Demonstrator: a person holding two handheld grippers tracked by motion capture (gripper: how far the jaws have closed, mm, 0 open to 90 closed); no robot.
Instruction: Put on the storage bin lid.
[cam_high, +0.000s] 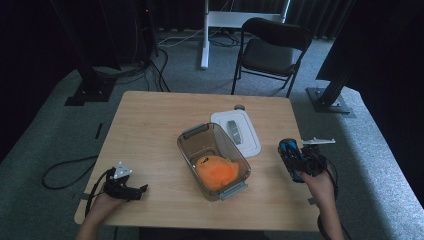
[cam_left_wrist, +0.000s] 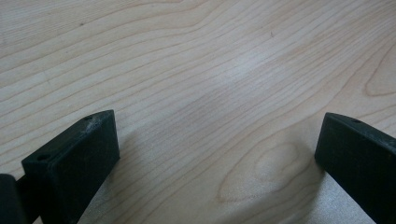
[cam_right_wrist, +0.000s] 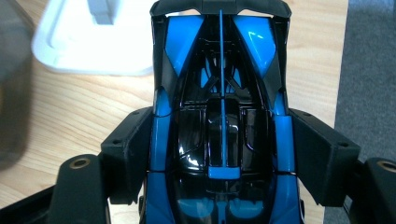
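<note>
A blue and black toy car (cam_right_wrist: 222, 116) sits between the jaws of my right gripper (cam_right_wrist: 222, 154), which press on its two sides. From above, that car (cam_high: 290, 150) hangs over the table's right side in my right gripper (cam_high: 296, 159). A clear plastic box (cam_high: 186, 150) stands mid-table with an orange soft thing (cam_high: 216, 171) inside. Its white lid (cam_high: 248, 140) lies just behind it to the right. My left gripper (cam_high: 134, 191) rests near the front left corner, and its jaws (cam_left_wrist: 217, 154) stand wide apart over bare wood with nothing between them.
The wooden table (cam_high: 150, 125) ends close to the right of the car, with grey carpet (cam_right_wrist: 369, 70) beyond. A black folding chair (cam_high: 272, 50) and a white desk leg (cam_high: 205, 35) stand behind the table. Cables trail on the floor at the left.
</note>
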